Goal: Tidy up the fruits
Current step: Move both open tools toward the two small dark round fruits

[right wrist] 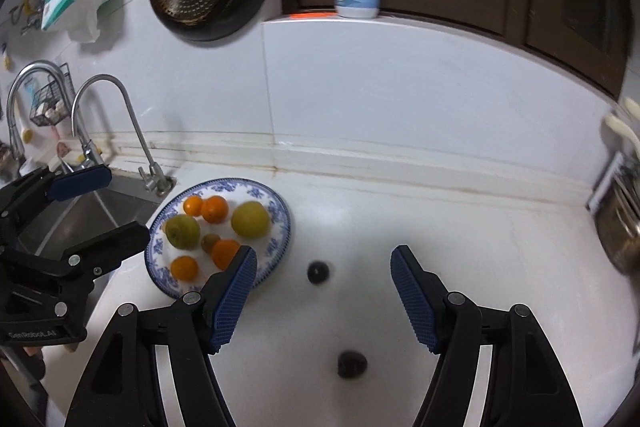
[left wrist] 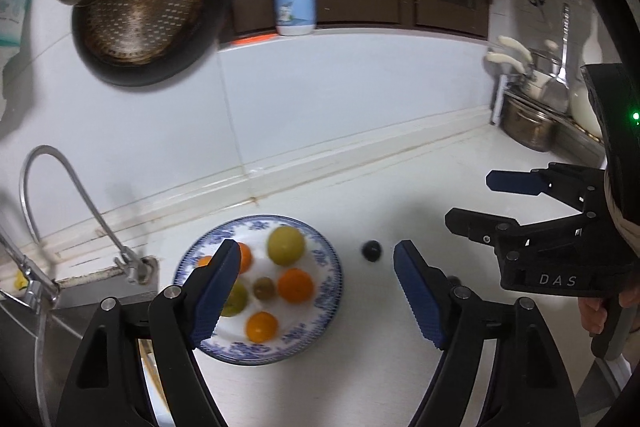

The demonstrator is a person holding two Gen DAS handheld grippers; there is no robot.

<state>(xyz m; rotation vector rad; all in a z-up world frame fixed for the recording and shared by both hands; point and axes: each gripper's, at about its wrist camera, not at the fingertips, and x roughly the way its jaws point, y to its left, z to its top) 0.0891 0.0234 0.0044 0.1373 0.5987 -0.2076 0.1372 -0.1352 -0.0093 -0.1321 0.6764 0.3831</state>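
while both claws hovered above the white table (right wrist: pixel 400 227), the left claw (left wrist: pixel 316 291) and right claw (right wrist: pixel 324 293) each stood spread wide, gripping nothing. orange and green round fruits lay on the blue-patterned white plate (right wrist: pixel 276 247). two small dark round fruits (right wrist: pixel 318 271) sat on the table beside it.

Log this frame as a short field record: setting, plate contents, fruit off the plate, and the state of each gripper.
setting: white kitchen counter beside a sink
plate: blue-patterned plate holding four orange fruits, two yellow-green fruits and one small brownish fruit
off plate: two dark fruits on the counter, far dark fruit and near dark fruit
left gripper: open, empty, above the plate's right part
right gripper: open, empty, both dark fruits lie between its fingers in its view
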